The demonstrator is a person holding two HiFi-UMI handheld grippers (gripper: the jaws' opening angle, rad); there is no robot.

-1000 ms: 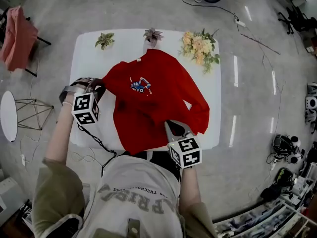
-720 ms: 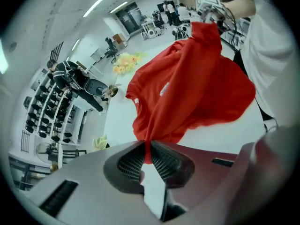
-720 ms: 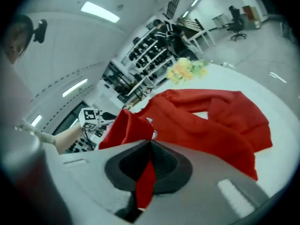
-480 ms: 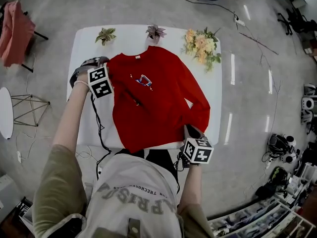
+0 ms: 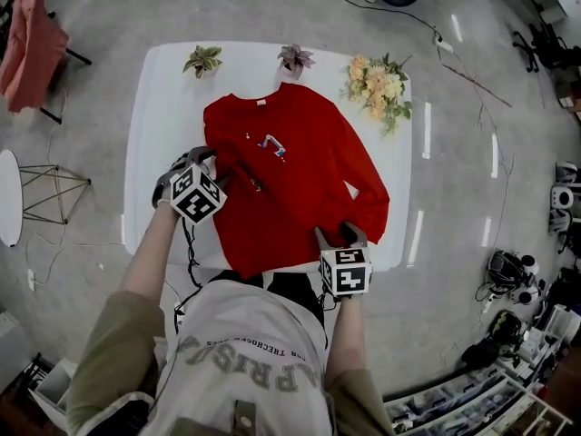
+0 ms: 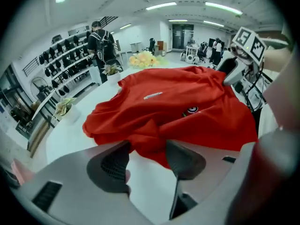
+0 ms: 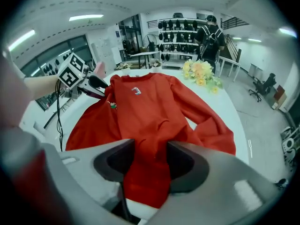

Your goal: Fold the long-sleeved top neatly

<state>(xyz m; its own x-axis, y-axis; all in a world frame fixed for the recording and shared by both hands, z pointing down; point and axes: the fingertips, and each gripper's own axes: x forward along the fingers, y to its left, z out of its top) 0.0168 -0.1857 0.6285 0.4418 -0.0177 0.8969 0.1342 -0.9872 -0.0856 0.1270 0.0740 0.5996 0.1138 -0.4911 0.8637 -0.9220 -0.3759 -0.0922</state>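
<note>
Red long-sleeved cotton top (image 5: pixel 290 171) is lying rumpled on white rectangular table (image 5: pixel 154 107). Left gripper (image 5: pixel 201 160) is straddling its side fold, and right gripper (image 5: pixel 341 236) is straddling its near hem. Both sets of jaws have just been opening and are pinching nothing. Beyond both grippers, two small pots are holding a green plant (image 5: pixel 202 60) and a purplish plant (image 5: pixel 296 59).

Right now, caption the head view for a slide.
Left tool and right tool, jaws just opened with cloth between, over the long-sleeved top on a white table.

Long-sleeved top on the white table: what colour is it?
The top is red with a small chest print, best seen in the head view.
</note>
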